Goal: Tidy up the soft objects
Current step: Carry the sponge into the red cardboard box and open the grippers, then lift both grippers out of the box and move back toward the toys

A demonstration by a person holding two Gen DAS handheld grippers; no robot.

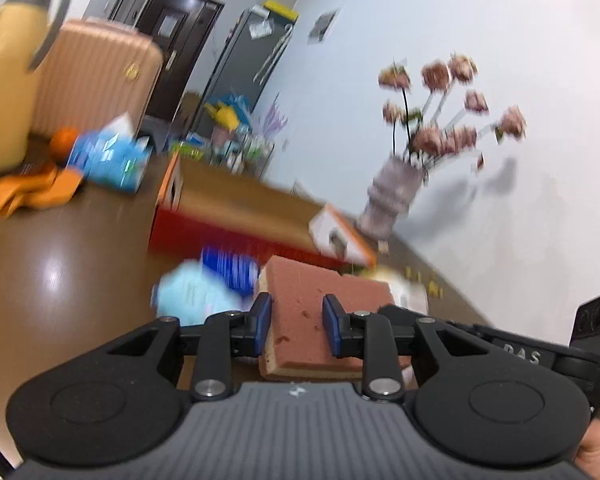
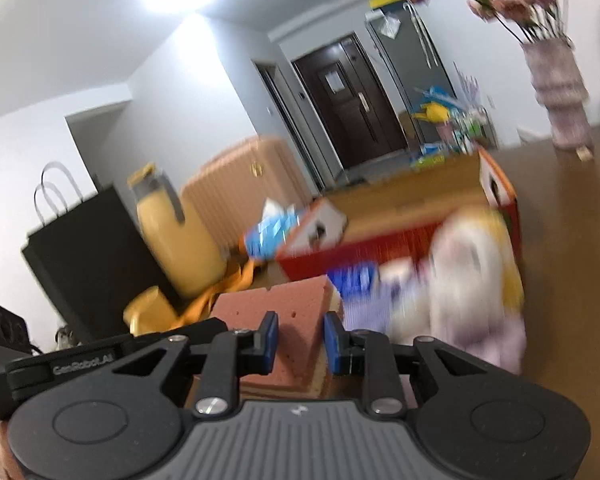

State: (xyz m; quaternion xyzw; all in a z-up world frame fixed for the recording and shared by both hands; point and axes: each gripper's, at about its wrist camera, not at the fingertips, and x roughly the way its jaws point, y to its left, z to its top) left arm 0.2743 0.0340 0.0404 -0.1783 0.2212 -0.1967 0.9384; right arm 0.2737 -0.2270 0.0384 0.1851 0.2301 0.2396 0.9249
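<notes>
Left wrist view shows the left gripper (image 1: 297, 322) narrowed onto one end of a pink sponge (image 1: 324, 304), its blue pads pressing the sides. Seen from the right wrist, the right gripper (image 2: 301, 340) is pinched onto the other end of the same sponge (image 2: 288, 312) in the same way. Sharing the load between both ends probably keeps the floppy slab level while it is carried. It hangs clear of the brown table (image 1: 72, 272), just ahead of the open red box (image 1: 228, 216), likely its destination. A pale blue packet (image 1: 192, 296) lies beside the sponge, with a white and yellow plush (image 2: 476, 264) against the box and a vase (image 1: 392, 196) behind.
</notes>
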